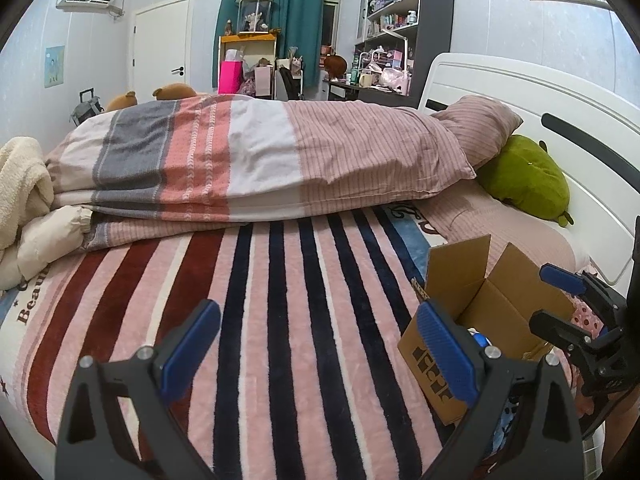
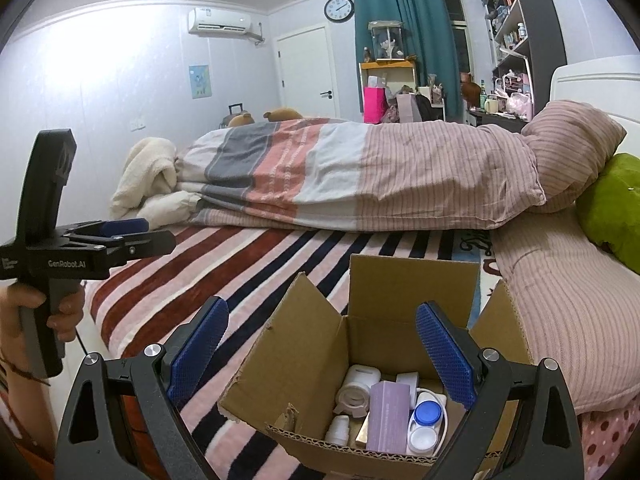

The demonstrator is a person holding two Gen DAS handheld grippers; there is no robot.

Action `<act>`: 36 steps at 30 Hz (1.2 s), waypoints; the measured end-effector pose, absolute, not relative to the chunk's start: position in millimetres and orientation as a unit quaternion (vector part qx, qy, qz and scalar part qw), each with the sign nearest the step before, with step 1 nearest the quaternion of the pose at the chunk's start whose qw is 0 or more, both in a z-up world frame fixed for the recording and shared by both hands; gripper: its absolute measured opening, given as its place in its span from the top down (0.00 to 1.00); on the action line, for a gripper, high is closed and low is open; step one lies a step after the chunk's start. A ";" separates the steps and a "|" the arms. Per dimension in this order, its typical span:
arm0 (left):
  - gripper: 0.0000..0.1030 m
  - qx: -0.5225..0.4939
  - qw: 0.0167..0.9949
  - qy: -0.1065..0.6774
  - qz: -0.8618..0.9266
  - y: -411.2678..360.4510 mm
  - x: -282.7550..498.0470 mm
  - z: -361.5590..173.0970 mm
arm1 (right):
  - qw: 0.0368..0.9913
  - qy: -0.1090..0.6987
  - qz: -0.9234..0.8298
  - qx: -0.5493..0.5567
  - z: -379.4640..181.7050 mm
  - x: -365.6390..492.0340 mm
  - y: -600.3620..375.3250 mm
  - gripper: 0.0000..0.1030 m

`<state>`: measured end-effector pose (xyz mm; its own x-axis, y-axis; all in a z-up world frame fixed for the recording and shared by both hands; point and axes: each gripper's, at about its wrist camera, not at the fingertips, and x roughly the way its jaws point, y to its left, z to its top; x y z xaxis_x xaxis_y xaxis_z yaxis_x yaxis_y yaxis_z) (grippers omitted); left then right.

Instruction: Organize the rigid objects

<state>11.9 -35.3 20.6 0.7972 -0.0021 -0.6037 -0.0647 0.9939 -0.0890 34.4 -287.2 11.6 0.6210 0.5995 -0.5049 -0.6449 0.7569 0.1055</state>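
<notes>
Right tongs (image 2: 322, 350) spread wide, nothing between the pads, poised above the open cardboard box (image 2: 304, 364) at lower centre of the right wrist view. Left tongs (image 1: 320, 354) likewise spread and empty, over bare striped blanket (image 1: 280, 320) in the lower middle of the left wrist view; same tongs show at left edge of the right wrist view, held level in the person's hand (image 2: 60, 312).

Task's things all sit inside the box: white tape roll (image 2: 356, 394), purple carton (image 2: 390, 416), blue-capped white container (image 2: 428, 414), small white bottle (image 2: 338, 430), packed touching one another at the box bottom.

Risks as judged from here:
- Box stands on a soft bed, not a firm surface; a downward push by the tongs could tip it or sink one corner, and the contents would slide together
- Upright flaps crowd the opening; spread fingers may catch a flap on entry or exit and drag the box, which nothing is steadying
- Items are jammed close; closing on the purple carton may also pinch the blue-capped container, or lift a neighbour that then drops
- Tape roll is round and lies tilted; likely to squirt out of a flat-pad grip
- Near wall of the box hides part of the contents, so depth of reach is hard to gauge
</notes>
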 end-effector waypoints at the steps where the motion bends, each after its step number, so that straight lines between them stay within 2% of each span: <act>1: 0.05 -0.053 0.947 0.318 0.016 -35.3 11.9 20.6 | 0.899 0.264 0.346 -0.043 11.5 34.5 -287.3 0.08; 36: 0.05 -0.050 0.947 0.318 0.015 -32.1 13.1 20.9 | 0.900 0.265 0.344 -0.041 11.7 31.9 -286.2 0.08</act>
